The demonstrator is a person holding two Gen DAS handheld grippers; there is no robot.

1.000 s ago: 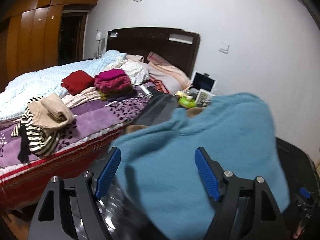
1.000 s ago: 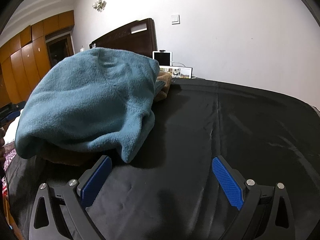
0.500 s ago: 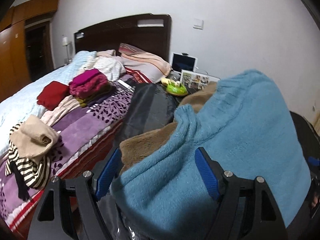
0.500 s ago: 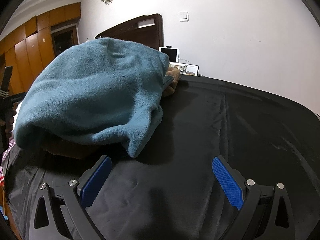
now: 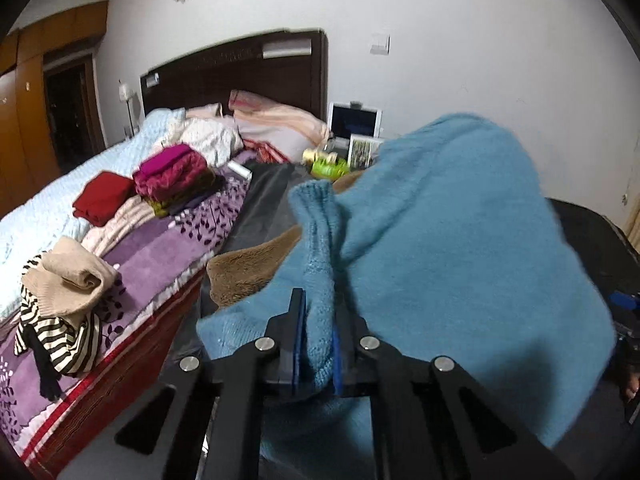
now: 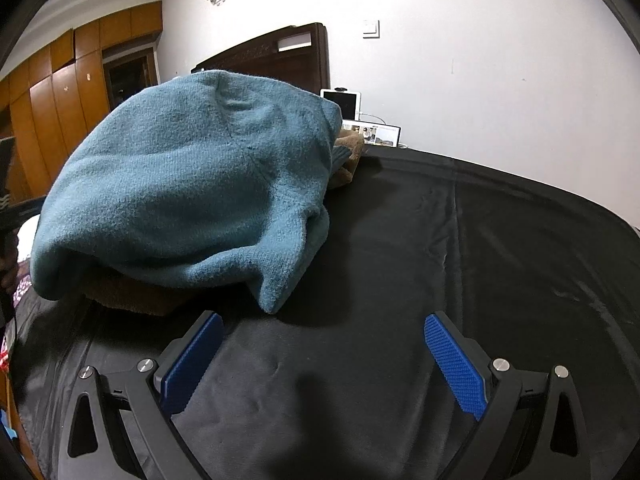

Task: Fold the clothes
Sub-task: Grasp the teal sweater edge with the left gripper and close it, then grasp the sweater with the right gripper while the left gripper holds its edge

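Clamping a fold of the blue sweater [image 5: 440,240], the left tongs [image 5: 316,344] have it pinched; right tongs [image 6: 324,356] hang released above the black counter [image 6: 480,260]. Sweater lies heaped, folding barely begun.

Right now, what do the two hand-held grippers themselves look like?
Both match: the left hand-held gripper and right hand-held gripper have black angular frames with cut-out openings, silver round bolt heads, and blue pads with a fine dotted texture. No cables, markings or sleeves show.

Bare black cloth [image 6: 460,248] right of the heaped blue sweater [image 6: 192,184].
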